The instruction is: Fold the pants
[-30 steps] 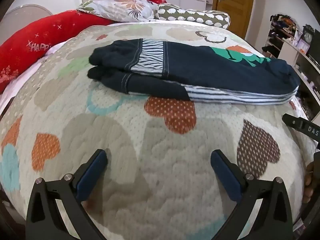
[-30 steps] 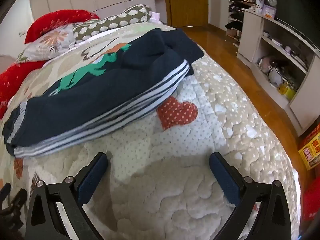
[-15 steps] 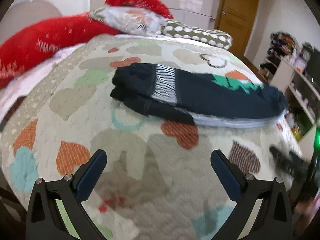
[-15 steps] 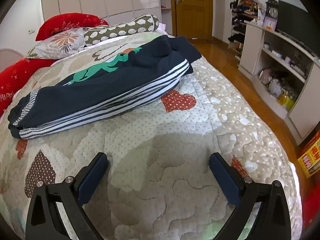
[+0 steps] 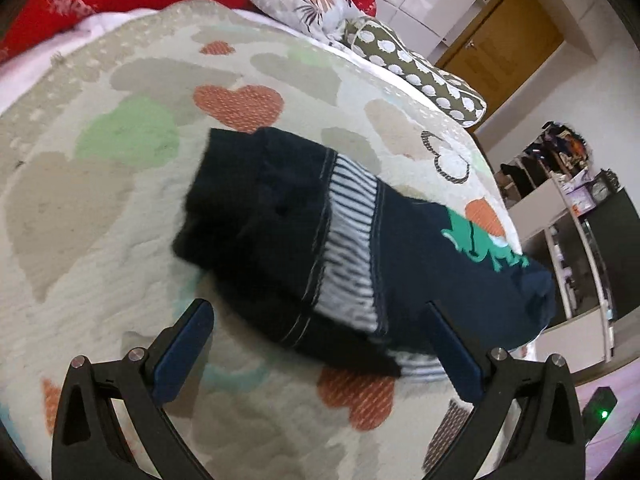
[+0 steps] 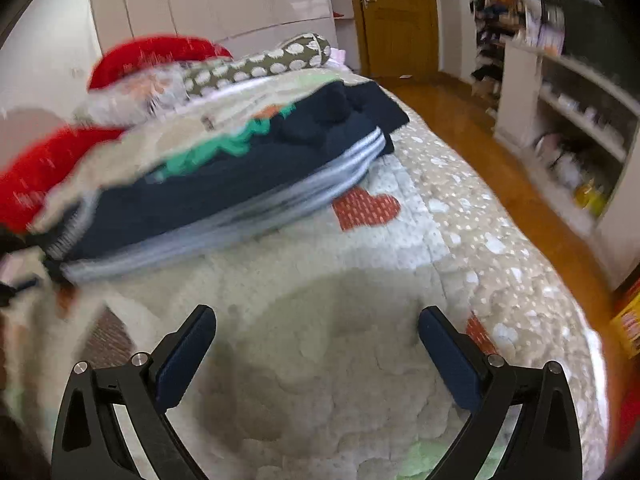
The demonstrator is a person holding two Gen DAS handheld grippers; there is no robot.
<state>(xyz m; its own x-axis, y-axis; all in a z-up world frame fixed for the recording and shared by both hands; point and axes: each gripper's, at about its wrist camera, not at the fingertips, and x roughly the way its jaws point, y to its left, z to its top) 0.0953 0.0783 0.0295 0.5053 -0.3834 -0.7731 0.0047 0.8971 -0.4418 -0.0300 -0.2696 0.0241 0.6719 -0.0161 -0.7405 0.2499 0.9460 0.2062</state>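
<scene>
Dark navy pants (image 5: 304, 248) with a striped waistband, white side stripes and a green print lie folded lengthwise on the quilted bedspread (image 5: 100, 208). My left gripper (image 5: 320, 344) is open and empty, just above the near edge of the pants at the waistband end. In the right wrist view the pants (image 6: 224, 184) lie across the bed beyond my right gripper (image 6: 316, 348), which is open and empty over bare quilt (image 6: 320, 312), apart from the pants.
Red, floral and spotted pillows (image 5: 420, 68) line the head of the bed. A wooden door (image 6: 396, 16) stands behind. White shelves with clutter (image 6: 572, 120) run along the right wall, across a strip of wooden floor (image 6: 480, 152).
My left gripper has moved forward and tilted, now close over the waistband end of the pants. My right gripper has shifted with motion blur; it stays short of the pants. Both stay open.
</scene>
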